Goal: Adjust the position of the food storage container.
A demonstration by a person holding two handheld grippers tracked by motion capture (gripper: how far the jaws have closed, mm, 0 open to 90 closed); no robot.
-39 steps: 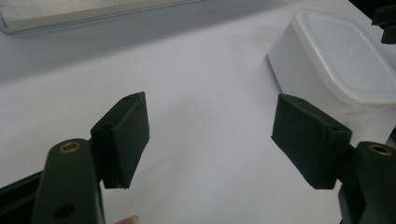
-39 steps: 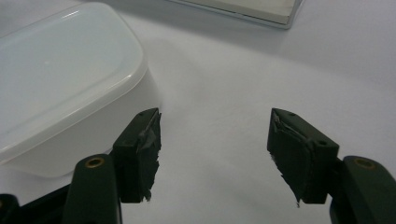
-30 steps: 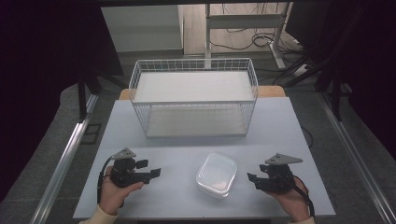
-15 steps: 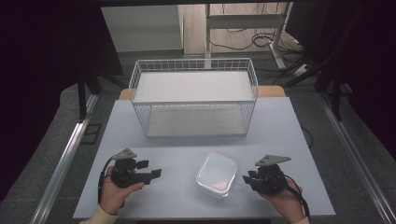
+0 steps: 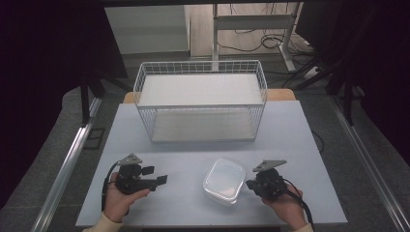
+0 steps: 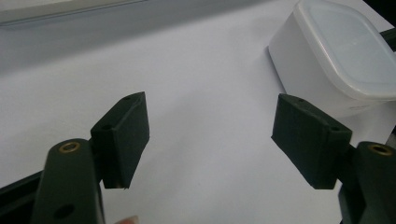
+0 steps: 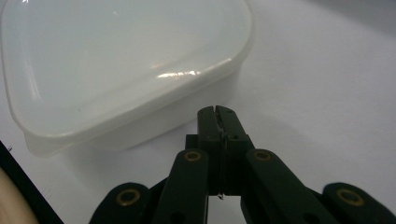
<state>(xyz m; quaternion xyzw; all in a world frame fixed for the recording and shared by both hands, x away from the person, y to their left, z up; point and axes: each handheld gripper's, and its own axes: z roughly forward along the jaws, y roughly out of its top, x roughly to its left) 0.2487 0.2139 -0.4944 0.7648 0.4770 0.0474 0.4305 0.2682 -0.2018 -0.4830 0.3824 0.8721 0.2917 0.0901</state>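
- White plastic, lid on: your container (image 5: 224,180) sits near the front edge of the tabletop (image 5: 203,145), a little right of centre, and both tools are aimed at it.
- Your left gripper (image 5: 155,177) hangs over the front-left part of the tabletop, jaws spread wide apart, nothing between them.
- From the left gripper view, the container (image 6: 341,60) is off past the right-hand jaw, well clear of both pads (image 6: 126,135); bare tabletop (image 6: 201,79) shows in the gap.
- Your right gripper (image 5: 250,184) is just beside the container's right side, jaws pressed together on nothing.
- In the right gripper view, the closed tips (image 7: 218,112) point straight at the container's (image 7: 121,65) near wall, close up; whether they touch it, you can't tell from here.
- Wire basket (image 5: 201,104), white, stands at the back of the tabletop, centred, well apart from both of your hands.
- Each hand grips its tool from the front edge, cables trailing back toward you.
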